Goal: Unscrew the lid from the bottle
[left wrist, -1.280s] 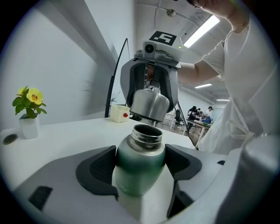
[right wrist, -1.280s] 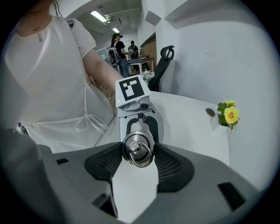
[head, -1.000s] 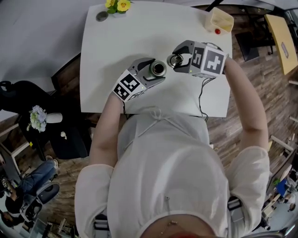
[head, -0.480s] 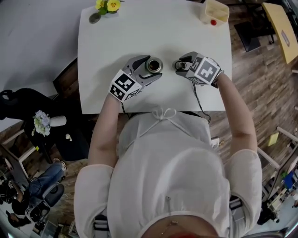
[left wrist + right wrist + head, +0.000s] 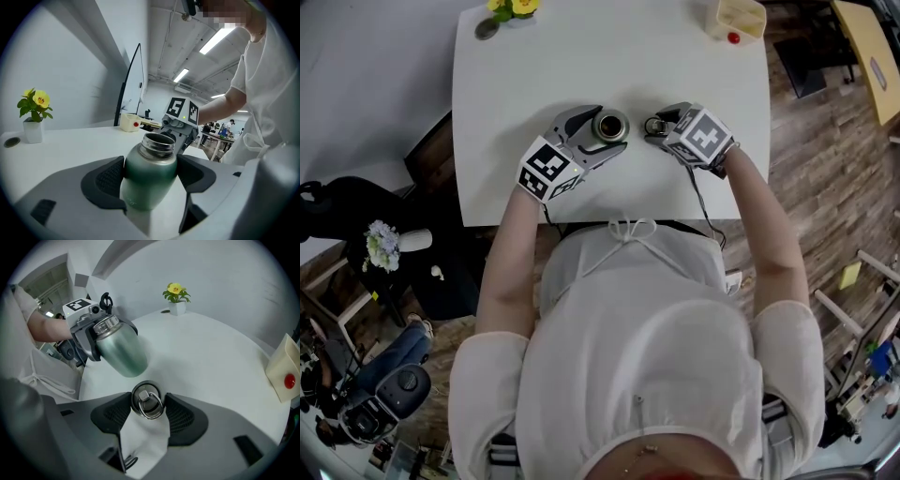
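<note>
top (image 5: 637,356): white, short-sleeved | left gripper (image 5: 610,127): grey, black pads (image 5: 108,177) | cube (image 5: 549,172): black-white markers

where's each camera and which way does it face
Head view: on the person's head, looking down at the table; both arms show.
Left gripper view: on the left gripper, along jaws clamping the bottle; right arm beyond.
Right gripper view: on the right gripper, down past jaws gripping the lid; left arm beyond.
Both gripper views share the bottle and flower.
</note>
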The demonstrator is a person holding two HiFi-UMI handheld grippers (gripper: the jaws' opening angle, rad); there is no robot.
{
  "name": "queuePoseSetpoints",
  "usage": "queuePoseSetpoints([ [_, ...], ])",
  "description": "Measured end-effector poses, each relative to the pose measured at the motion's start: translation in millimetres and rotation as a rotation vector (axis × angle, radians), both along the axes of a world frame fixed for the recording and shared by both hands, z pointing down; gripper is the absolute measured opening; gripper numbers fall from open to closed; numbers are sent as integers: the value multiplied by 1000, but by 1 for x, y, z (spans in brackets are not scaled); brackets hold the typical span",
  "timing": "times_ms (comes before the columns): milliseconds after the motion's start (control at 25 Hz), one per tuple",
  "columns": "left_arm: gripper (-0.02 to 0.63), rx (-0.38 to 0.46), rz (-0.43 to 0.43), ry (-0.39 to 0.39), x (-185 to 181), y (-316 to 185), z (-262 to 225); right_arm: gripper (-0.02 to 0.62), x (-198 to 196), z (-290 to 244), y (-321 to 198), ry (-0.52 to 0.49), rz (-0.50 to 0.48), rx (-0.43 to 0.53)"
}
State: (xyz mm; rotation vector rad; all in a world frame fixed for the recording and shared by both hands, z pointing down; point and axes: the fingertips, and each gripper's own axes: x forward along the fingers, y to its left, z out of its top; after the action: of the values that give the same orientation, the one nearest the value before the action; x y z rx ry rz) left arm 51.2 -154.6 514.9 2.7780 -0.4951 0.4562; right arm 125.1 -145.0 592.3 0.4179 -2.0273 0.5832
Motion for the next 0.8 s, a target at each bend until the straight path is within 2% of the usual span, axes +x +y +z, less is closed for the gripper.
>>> queuePoseSetpoints([
  [160, 367, -16, -5, 6, 0, 1, 1, 245, 0, -1, 1, -10, 29, 6],
  [280, 367, -26, -18, 18, -1, 2, 1, 283, 0, -4, 3, -23, 45, 28],
  [400, 367, -6, -28, -15, -4, 4, 5, 300, 1, -16, 2, -50, 71, 60],
  [480, 367, 12, -43, -41, -8, 6, 7, 298, 1, -30, 0, -80, 91, 112],
  [640, 367, 49, -137, 7, -24, 3, -17, 276, 0, -66, -5, -165, 144, 233],
  [800, 367, 157, -175, 36, -32, 2, -64, 244, -8, -122, -11, -334, 217, 362],
])
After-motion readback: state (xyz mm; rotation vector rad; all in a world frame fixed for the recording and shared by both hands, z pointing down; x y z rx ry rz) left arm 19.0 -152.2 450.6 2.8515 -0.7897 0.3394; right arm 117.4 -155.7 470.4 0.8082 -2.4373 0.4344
